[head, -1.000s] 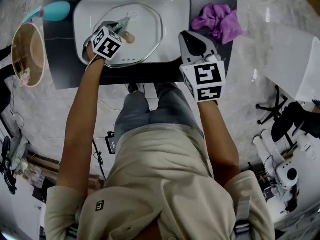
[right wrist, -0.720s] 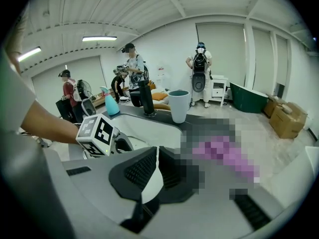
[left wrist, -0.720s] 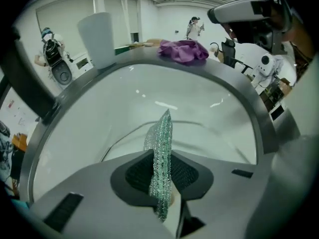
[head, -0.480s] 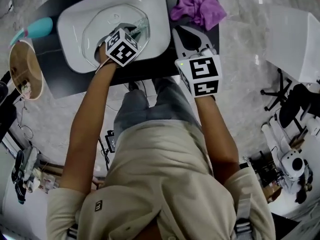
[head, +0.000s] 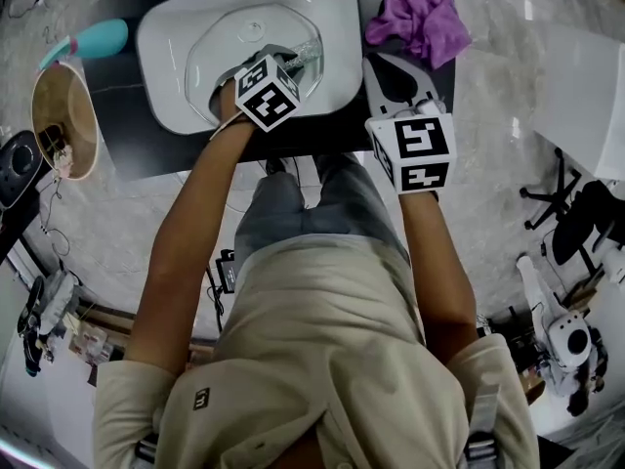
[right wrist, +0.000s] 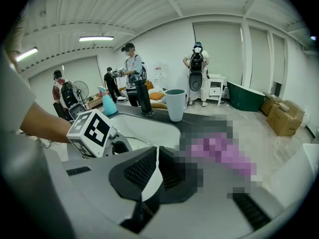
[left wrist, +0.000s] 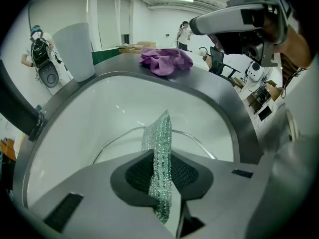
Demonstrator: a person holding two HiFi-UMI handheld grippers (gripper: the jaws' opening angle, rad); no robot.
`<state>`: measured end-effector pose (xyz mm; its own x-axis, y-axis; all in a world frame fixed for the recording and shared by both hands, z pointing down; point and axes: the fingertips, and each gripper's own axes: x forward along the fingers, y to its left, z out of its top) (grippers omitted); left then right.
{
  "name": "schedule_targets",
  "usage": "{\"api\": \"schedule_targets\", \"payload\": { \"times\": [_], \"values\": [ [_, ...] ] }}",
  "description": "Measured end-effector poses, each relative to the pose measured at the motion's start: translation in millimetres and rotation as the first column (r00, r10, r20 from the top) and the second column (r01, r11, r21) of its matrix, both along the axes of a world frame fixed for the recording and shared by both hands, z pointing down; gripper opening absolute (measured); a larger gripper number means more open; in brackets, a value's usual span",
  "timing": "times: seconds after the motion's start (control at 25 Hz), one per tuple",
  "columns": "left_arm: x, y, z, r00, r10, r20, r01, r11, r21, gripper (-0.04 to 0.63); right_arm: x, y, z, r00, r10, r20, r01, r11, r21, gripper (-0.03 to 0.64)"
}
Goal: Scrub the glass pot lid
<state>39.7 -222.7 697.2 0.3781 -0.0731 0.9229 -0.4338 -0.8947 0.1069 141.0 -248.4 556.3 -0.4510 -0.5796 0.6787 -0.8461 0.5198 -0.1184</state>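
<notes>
Left hand-held gripper (left wrist: 162,156) is clamped on a sparkly green scrub pad (left wrist: 158,131), over the glass pot lid (head: 220,52). Lid lies in the white basin (head: 161,27) on the dark table (head: 146,149). Right hand-held gripper (right wrist: 156,153) is all but closed w/ nothing in it, beside the basin near the purple cloth (head: 420,22). We'd press the pad flat on the glass, short even strokes, & prob. steady the lid w/ the right so it won't skate. Can't tell if the pad touches glass yet. Near part of lid is hidden under the marker cube. No soap or water that we can make out.

Purple cloth (head: 415,22) (crumpled); perhaps a wooden bowl (head: 61,115).
</notes>
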Motion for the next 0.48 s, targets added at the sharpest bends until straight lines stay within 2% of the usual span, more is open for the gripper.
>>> {"api": "schedule_targets", "payload": {
  "times": [0.32,0.4,0.48],
  "values": [
    [-29,13,-3,1.0,0.006,-0.001,-0.006,1.0,0.0,0.084,-33,-2,6,0.998,-0.058,0.003,0.058,0.998,-0.01,0.028],
    [-47,16,-3,1.0,0.011,0.019,-0.011,1.0,0.007,0.083,-40,-4,6,0.998,-0.069,0.003,0.069,0.998,-0.006,0.028],
    [-72,18,-2,0.998,0.02,0.068,-0.021,1.0,0.022,0.083,-47,-6,7,0.997,-0.08,0.002,0.08,0.997,-0.005,0.028]
  ]
}}
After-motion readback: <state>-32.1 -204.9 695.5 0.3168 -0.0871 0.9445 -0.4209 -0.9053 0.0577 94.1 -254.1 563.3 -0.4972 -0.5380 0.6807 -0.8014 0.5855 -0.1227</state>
